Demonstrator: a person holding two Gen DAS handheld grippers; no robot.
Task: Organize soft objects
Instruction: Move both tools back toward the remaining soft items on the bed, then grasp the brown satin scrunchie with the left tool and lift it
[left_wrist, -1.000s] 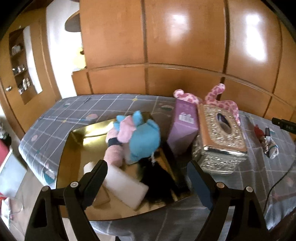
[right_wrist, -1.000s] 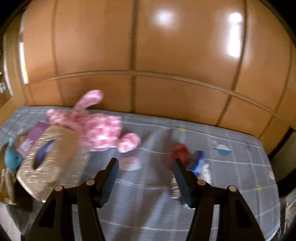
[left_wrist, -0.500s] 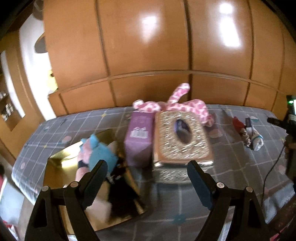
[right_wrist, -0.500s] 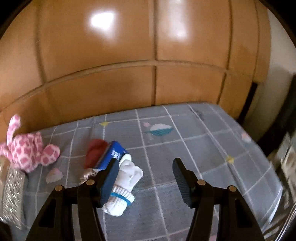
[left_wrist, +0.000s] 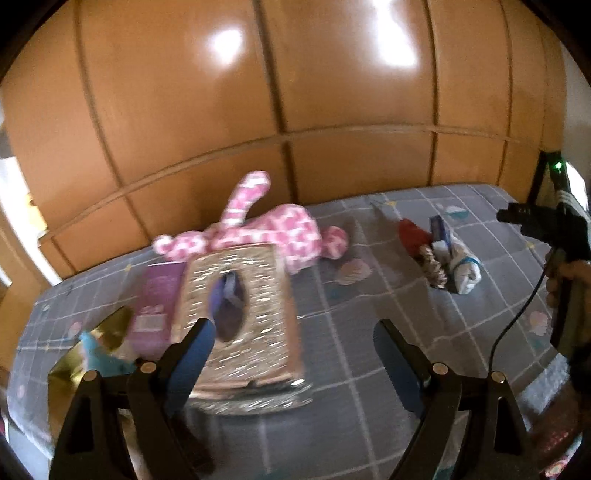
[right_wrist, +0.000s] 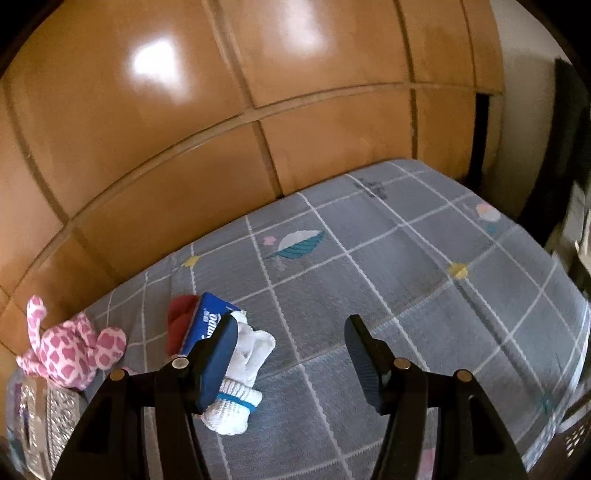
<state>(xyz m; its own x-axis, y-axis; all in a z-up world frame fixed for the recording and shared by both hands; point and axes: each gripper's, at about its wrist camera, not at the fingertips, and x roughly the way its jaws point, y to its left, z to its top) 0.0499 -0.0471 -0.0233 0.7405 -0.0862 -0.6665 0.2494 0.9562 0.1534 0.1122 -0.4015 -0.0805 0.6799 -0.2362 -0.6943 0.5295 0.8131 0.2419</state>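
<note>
Left hand-held gripper (left_wrist: 291, 345) released, right hand-held gripper (right_wrist: 290, 341) released beside white socks (right_wrist: 240, 373)

1. Right gripper (right_wrist: 290, 354) hangs over the grey checked bedspread (right_wrist: 406, 266), jaws spread wide, nothing between them.
2. White rolled sock (right_wrist: 245, 373) with blue band lies just beside the left finger, partly behind it.
3. Blue tissue pack (right_wrist: 208, 319) and a red soft item (right_wrist: 177, 321) touch, just beyond the sock.
4. Pink spotted plush (right_wrist: 74, 347) lies far left, by the sparkly tissue box (right_wrist: 51, 417).
5. Wooden panel wall (right_wrist: 221, 110) runs behind.

Checked bed (right_wrist: 406, 258), sock (right_wrist: 240, 387), plush (left_wrist: 280, 229)
</note>
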